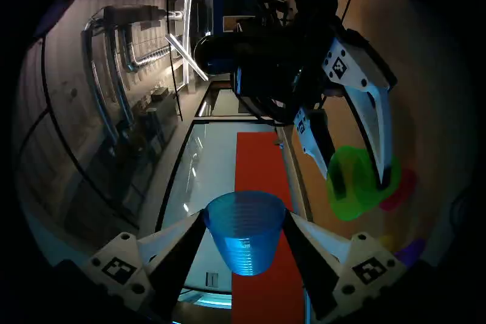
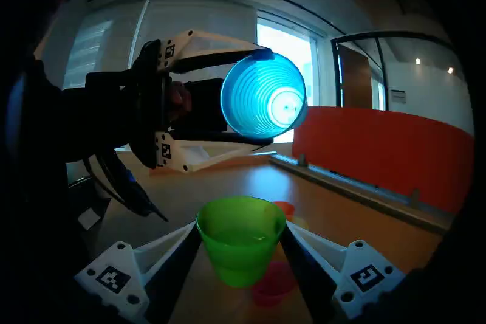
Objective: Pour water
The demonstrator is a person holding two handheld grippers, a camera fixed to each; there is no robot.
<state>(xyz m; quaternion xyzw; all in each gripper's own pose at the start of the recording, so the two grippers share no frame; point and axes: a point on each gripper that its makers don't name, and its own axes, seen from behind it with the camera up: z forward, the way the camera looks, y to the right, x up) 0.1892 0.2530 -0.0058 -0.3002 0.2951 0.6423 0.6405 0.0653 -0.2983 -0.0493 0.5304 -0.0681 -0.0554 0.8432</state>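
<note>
A translucent blue cup point(image 1: 246, 245) sits between the fingers of my left gripper point(image 1: 245, 217), which is shut on it. In the right gripper view this blue cup point(image 2: 261, 99) is tipped on its side in the left gripper point(image 2: 267, 96), its base facing the camera, up above the green cup. My right gripper point(image 2: 240, 227) is shut on a green cup point(image 2: 240, 254), held upright over the table; a faint liquid line shows inside. The left gripper view shows the right gripper point(image 1: 353, 177) holding the green cup point(image 1: 355, 193) to the right. I see no stream of water.
A wooden table point(image 2: 200, 184) lies below, with a small red cup point(image 2: 273, 284) and an orange one point(image 2: 284, 207) near the green cup. An orange-red partition point(image 2: 389, 148) runs along the table's far edge. Bright windows stand behind. A hand and dark cables lie at left.
</note>
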